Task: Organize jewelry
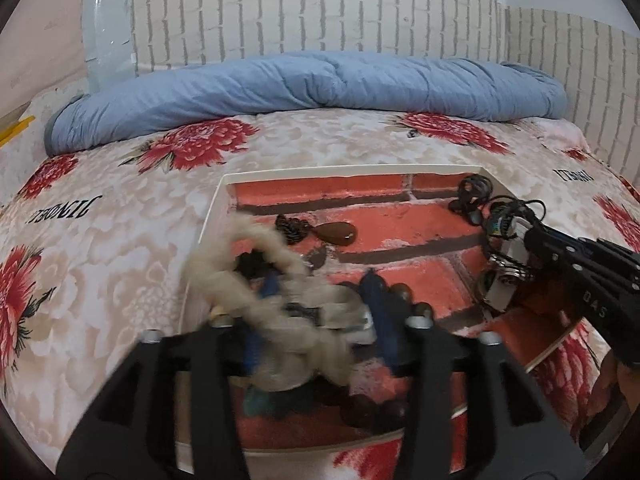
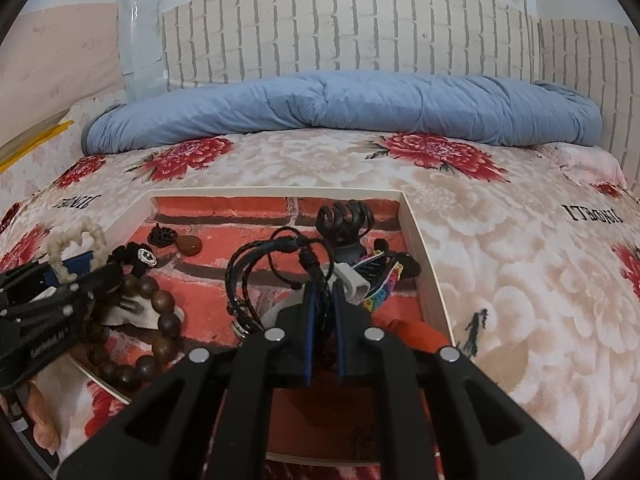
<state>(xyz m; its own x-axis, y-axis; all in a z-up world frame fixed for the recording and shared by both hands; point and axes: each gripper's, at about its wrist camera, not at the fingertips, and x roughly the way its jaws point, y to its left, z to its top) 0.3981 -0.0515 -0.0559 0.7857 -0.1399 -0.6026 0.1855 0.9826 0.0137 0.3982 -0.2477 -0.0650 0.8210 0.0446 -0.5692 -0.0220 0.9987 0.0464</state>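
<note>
A shallow white-rimmed tray (image 2: 424, 264) lined with red brick-pattern paper lies on a floral bedspread (image 2: 520, 280), with a rolled blue quilt (image 2: 344, 108) along the wall at 12 o'clock. In the right wrist view the right gripper (image 2: 324, 300) has its blue-padded jaws drawn close together, pinched on the cords of a black braided leather bracelet (image 2: 244, 272), whose loops hang toward 10 o'clock of the fingertips. Just past it, toward 1 o'clock, a rainbow woven band (image 2: 386, 286) lies beside a white stand piece (image 2: 352, 278), and a black mount (image 2: 346, 220) stands near the tray's far wall. A dark wooden bead bracelet (image 2: 160, 320) curls at 9 o'clock, next to the left gripper (image 2: 86, 264), which carries a cream braided cord loop (image 2: 74, 246). In the left wrist view that gripper (image 1: 316, 308) is motion-blurred, its jaws set apart with the cream loop (image 1: 256, 276) draped across them; whether they clamp it I cannot tell. An amber teardrop pendant (image 1: 338, 234) on a black cord rests on the tray floor at 12 o'clock.
</note>
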